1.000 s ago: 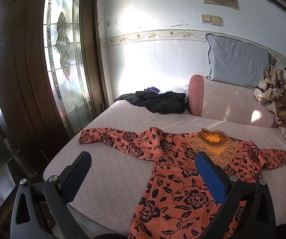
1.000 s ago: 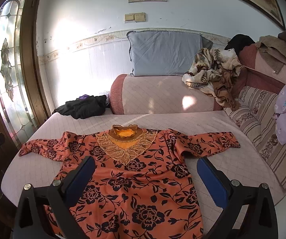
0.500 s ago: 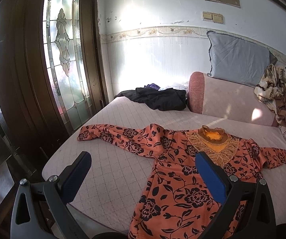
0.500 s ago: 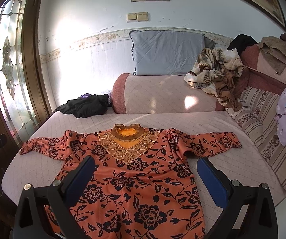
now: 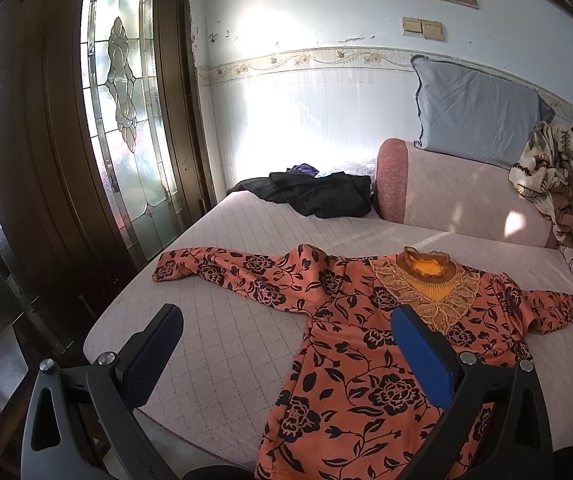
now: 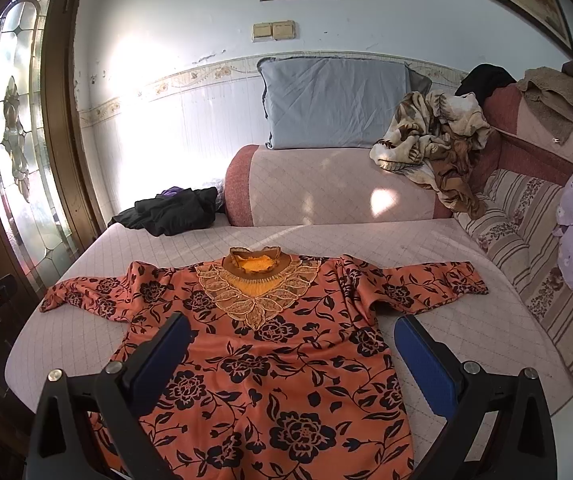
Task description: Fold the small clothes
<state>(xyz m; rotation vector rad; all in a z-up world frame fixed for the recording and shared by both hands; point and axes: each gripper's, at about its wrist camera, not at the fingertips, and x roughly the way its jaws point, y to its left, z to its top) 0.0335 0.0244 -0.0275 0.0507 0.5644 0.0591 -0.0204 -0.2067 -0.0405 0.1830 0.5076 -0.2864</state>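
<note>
An orange long-sleeved blouse with a black flower print and a gold lace collar lies flat, front up, on the pale pink quilted sofa seat, both sleeves spread out to the sides and the collar toward the backrest. The hem reaches the near edge of the seat.

The left gripper hovers above the seat with its jaws spread wide and nothing between them; one blue pad sits over bare quilting, the other over the blouse's body. The right gripper hangs over the blouse's lower half, jaws likewise released and empty.

A heap of black clothing lies at the seat's far corner by the stained-glass door. A grey-blue pillow stands on the backrest, beside a crumpled beige leaf-patterned blanket.
</note>
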